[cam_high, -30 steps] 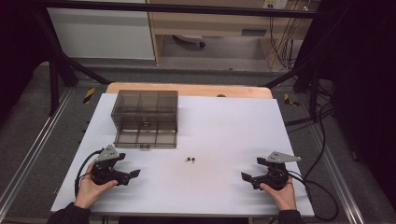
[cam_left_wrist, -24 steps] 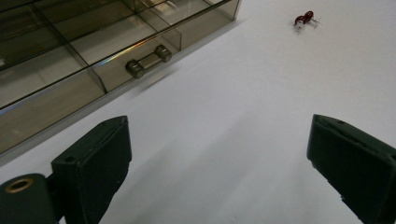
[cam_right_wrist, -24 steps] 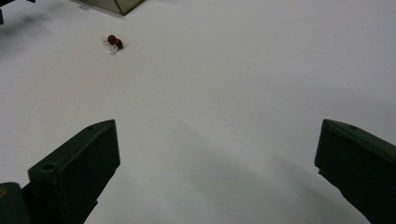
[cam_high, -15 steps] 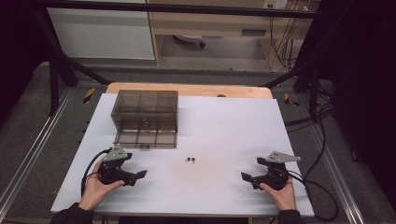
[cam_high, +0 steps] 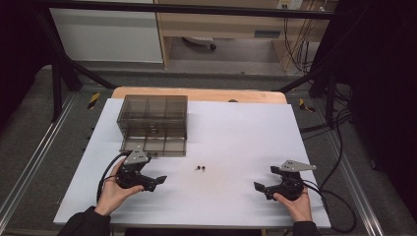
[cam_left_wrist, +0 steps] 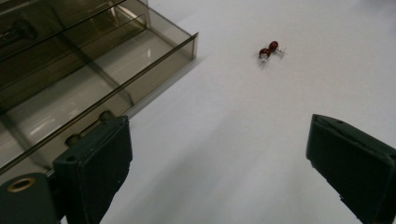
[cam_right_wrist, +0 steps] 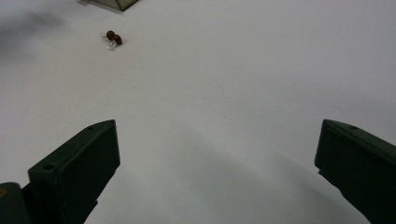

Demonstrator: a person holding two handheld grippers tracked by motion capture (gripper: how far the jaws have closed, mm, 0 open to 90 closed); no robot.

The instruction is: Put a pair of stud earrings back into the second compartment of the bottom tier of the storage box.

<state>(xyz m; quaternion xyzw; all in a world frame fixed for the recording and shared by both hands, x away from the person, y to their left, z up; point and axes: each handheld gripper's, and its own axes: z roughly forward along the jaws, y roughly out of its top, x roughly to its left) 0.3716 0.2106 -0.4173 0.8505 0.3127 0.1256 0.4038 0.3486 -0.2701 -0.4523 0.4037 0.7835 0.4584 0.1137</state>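
Lying ahead of both wide-open, empty tools (cam_high: 157, 180) (cam_high: 262, 188): 2 red beads (cam_high: 200, 168).

White rectangular tabletop (cam_high: 236, 137) on a wooden table. On it: smoky transparent plastic compartment box (cam_high: 153, 124) at rear left, two small dark red round components with wire leads (cam_high: 200, 168), touching, near centre front.
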